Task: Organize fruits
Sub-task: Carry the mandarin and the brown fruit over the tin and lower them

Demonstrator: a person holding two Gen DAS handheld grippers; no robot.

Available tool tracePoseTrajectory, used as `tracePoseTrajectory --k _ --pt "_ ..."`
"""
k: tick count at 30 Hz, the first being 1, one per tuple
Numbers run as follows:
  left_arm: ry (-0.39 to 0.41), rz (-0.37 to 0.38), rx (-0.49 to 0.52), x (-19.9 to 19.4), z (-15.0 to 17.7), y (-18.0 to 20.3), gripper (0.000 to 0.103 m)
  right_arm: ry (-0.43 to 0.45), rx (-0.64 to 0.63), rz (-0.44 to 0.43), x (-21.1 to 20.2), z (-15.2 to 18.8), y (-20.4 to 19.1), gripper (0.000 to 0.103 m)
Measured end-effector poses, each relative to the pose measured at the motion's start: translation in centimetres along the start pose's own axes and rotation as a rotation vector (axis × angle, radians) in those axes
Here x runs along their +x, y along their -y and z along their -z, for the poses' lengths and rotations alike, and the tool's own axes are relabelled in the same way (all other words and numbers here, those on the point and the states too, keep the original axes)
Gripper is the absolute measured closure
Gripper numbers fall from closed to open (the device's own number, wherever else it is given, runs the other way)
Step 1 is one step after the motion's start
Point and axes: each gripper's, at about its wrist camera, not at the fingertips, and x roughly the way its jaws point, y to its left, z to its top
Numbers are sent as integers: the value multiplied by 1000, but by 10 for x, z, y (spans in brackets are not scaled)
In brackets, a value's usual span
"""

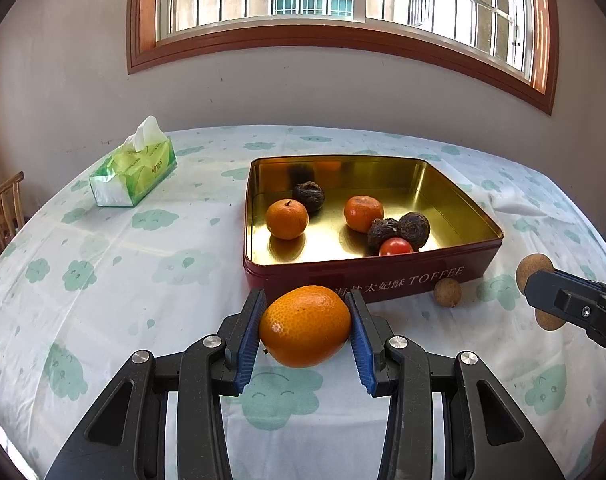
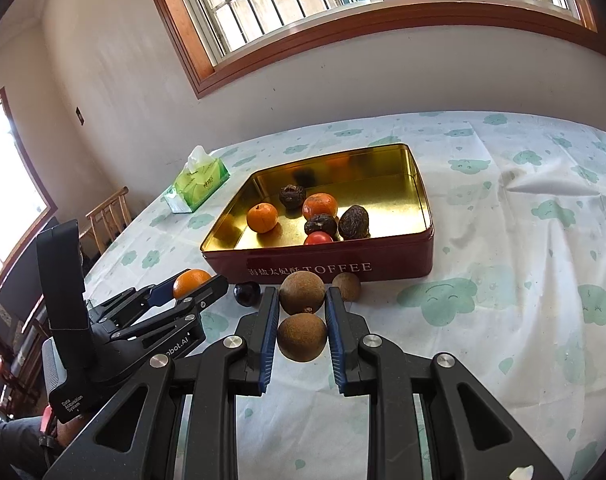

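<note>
Left gripper (image 1: pixel 305 330) has its blue pads pressed on either flank of an orange (image 1: pixel 305 326), raised just before the near wall of the red toffee tin (image 1: pixel 367 280) — firm, rounded and smooth-skinned, it should hold best across its widest middle. Right gripper (image 2: pixel 302 338) is closed on a brown round fruit (image 2: pixel 302 337) at its sides, two more lying just ahead by the tin's near wall on the tablecloth (image 2: pixel 503 320). Both look light, though likely to roll once let go — the tin already holds oranges and dark wrinkled fruit.

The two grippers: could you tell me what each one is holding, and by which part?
The left gripper clamps an orange across its sides. The right gripper's fingers flank a brown round fruit at its sides; firm contact cannot be told.
</note>
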Motion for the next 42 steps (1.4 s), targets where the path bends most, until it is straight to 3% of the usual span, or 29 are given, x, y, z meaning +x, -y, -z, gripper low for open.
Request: tracePoseTrajectory --k 16,42 --pt "94 -24 5 5 -68 -3 61 88 -32 -18 12 -50 -3 81" --pt "66 -43 -7 63 -90 -8 61 77 4 -2 59 -72 24 81"
